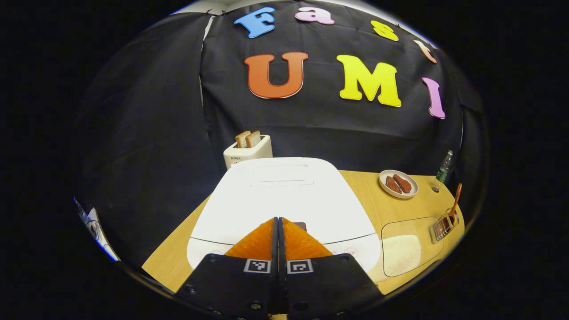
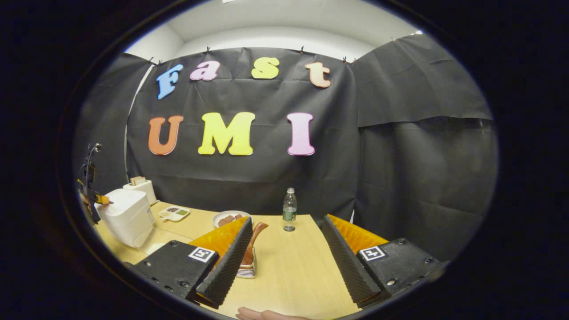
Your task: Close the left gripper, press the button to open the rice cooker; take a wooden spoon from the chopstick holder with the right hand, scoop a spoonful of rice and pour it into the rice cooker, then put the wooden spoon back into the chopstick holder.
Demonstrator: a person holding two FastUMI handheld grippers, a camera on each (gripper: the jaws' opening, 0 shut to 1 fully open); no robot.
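My left gripper [image 1: 279,218] is shut with nothing between its fingers, its tips low over the front of the white rice cooker [image 1: 284,200], right by the dark button; contact cannot be made out. The cooker's lid is down. At the far right a wooden spoon [image 1: 455,204] stands in the clear chopstick holder [image 1: 443,226], beside a clear container of rice [image 1: 402,253]. My right gripper [image 2: 284,226] is open above the table. The wooden spoon [image 2: 252,242] and holder [image 2: 249,266] sit just behind its left finger. The rice cooker [image 2: 126,215] stands far left there, with the other gripper [image 2: 95,200] at it.
A toaster [image 1: 247,151] with bread stands behind the cooker. A plate of sausages [image 1: 398,183] and a water bottle [image 1: 443,171] sit toward the back right of the wooden table [image 1: 364,195]. A small divided dish [image 2: 174,213] lies near the cooker. A hand [image 2: 262,314] shows at the bottom edge.
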